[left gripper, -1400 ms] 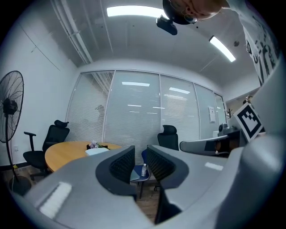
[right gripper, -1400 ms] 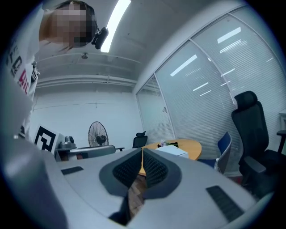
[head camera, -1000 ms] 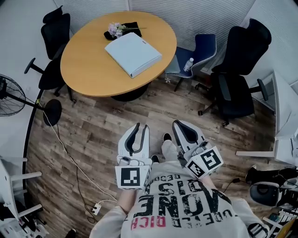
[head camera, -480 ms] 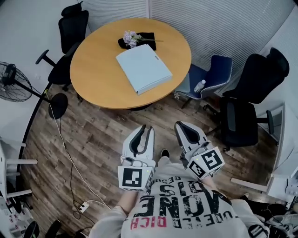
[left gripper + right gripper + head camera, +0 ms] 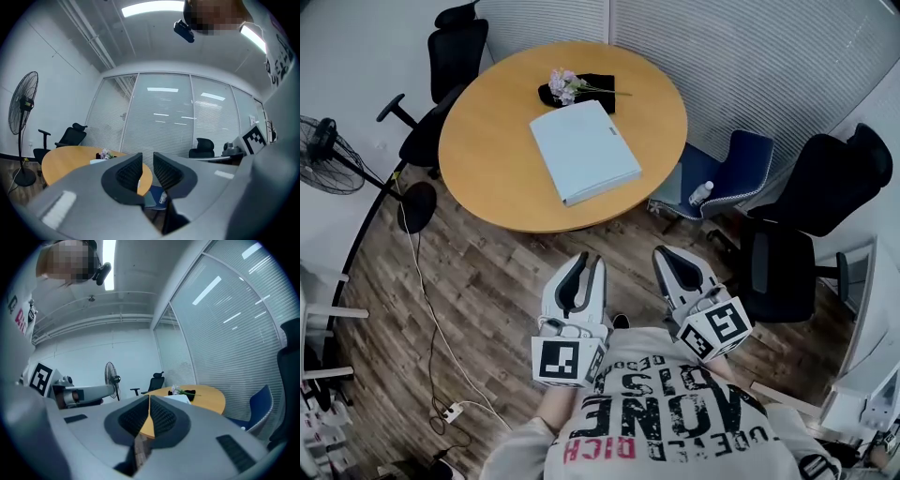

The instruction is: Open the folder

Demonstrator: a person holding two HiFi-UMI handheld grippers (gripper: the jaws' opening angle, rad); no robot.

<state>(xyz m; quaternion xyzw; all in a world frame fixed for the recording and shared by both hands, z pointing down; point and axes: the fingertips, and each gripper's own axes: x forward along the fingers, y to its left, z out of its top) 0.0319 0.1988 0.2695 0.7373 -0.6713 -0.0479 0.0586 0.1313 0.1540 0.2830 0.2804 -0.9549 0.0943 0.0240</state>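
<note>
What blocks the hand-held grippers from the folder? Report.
Nothing visible: only plank floor lies between the left hand-held gripper, the right hand-held gripper and the round wooden table bearing the pale blue folder.

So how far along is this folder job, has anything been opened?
Nothing looks done yet: the pale blue folder lies closed on the round table. In hand: nothing. The left claw is slightly open and empty, the right claw shut and empty, both held near the person's body, apart from the table. To do: reach the folder, catch its cover and swing it open.
</note>
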